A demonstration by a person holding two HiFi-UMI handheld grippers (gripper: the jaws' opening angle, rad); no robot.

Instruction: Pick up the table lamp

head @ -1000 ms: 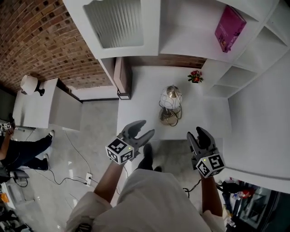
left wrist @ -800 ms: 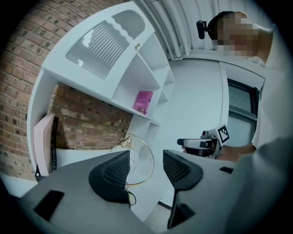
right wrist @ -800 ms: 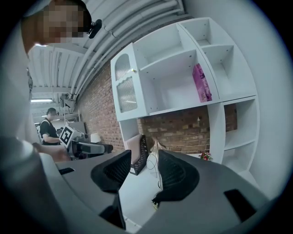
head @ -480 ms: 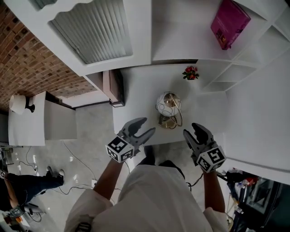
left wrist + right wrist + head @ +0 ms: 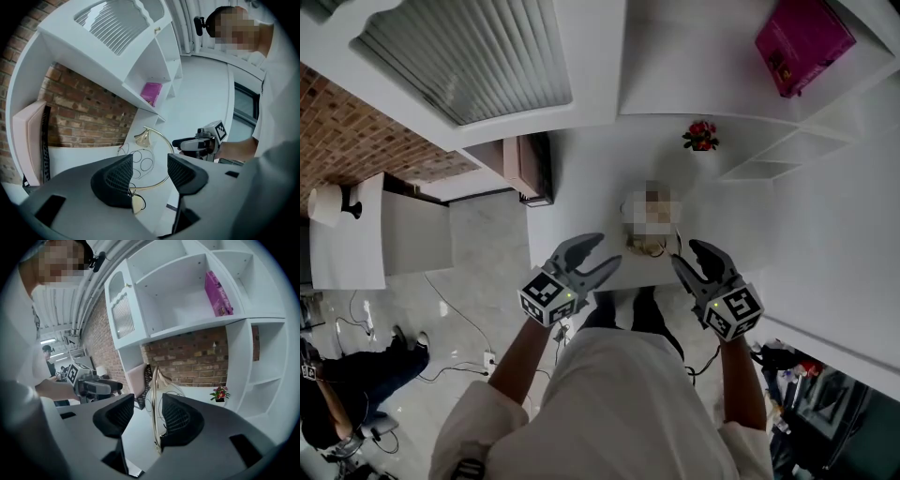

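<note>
A small pot (image 5: 701,136) of red flowers stands at the back of the white bench (image 5: 591,187), and up to its right an open shelf compartment holds one magenta book (image 5: 804,42). The left tongs (image 5: 602,255) hover partly spread and empty at the bench's front edge. The table lamp (image 5: 153,413) stands near that edge, between them and the right tongs (image 5: 686,255), which are also spread and grip nothing.

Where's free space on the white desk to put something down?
Bare desk between the leaning pink panel and the table lamp, and between lamp and flower pot. Crowded at the front edge: left gripper and right gripper flank the lamp base.
</note>
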